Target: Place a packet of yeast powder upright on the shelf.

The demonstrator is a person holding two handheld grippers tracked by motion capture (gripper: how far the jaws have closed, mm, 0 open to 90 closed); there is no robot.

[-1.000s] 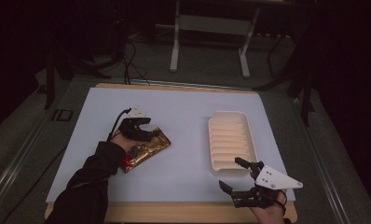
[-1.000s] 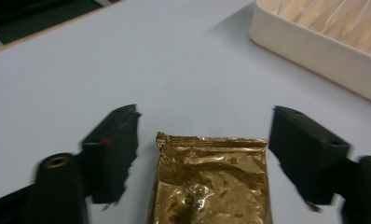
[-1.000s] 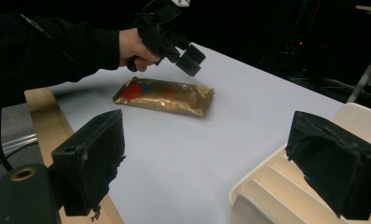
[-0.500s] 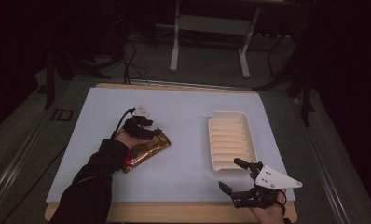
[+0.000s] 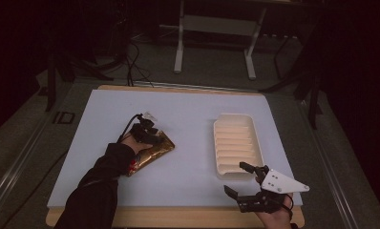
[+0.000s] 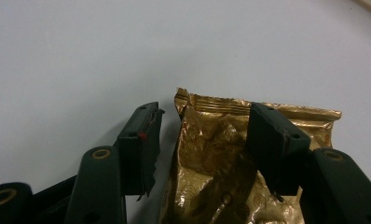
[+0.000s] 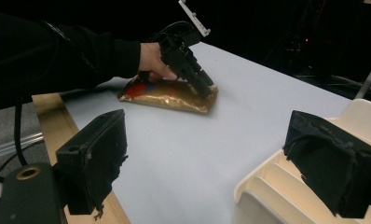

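A gold foil snack bag (image 5: 152, 153) with a red print lies flat on the left half of the white table top (image 5: 193, 109). My left gripper (image 5: 153, 137) points down at the bag's far end. Its jaws have just been closing. In the left gripper view the bag (image 6: 216, 158) lies between the jaws: one jaw stands on the table beside the bag's edge with a small gap, and the other is over the foil. My right gripper (image 5: 236, 178) rests open near the front edge, with nothing between its fingers. The right gripper view shows the bag (image 7: 169, 95) under the left gripper (image 7: 207, 86).
A cream ribbed tray (image 5: 236, 143) lies empty on the right half, its near corner just beyond my right gripper; it also rises at the lower right as the tray (image 7: 267, 182) in the right gripper view. A wooden edge (image 5: 178, 217) borders the table's front. Dark floor and stands lie beyond.
My left gripper has come down onto the far end of the gold bag and its jaws have narrowed around it. The right gripper and the tray have stayed put.
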